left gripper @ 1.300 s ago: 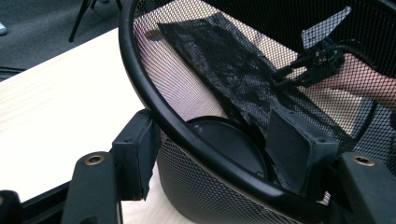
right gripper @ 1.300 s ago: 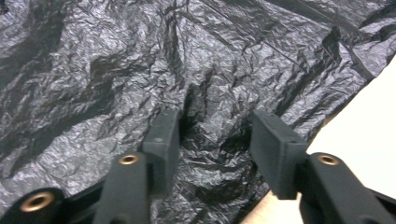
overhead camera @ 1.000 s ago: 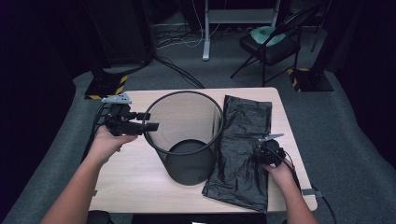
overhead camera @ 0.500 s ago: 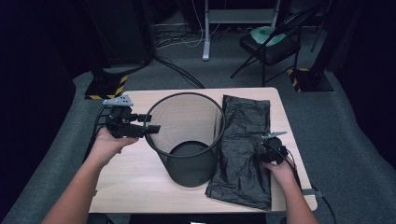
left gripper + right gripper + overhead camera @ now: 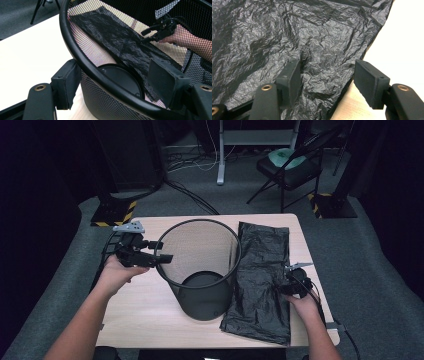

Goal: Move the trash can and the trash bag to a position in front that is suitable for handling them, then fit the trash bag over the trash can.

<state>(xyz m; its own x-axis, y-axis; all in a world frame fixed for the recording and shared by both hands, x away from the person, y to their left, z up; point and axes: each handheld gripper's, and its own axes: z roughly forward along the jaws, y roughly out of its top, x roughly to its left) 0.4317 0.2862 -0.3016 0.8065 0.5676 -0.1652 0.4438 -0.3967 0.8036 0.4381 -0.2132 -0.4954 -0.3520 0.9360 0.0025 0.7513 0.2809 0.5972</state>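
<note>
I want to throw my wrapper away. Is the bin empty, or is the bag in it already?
Empty. The mesh bin shows its bare round bottom, and the black bag lies flat on the table beside it.

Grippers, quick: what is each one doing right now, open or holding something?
Left gripper: open, its jaws straddling the rim of the mesh bin, not clamped.
Right gripper: open, jaws spread over the edge of the black plastic bag, holding nothing.
</note>
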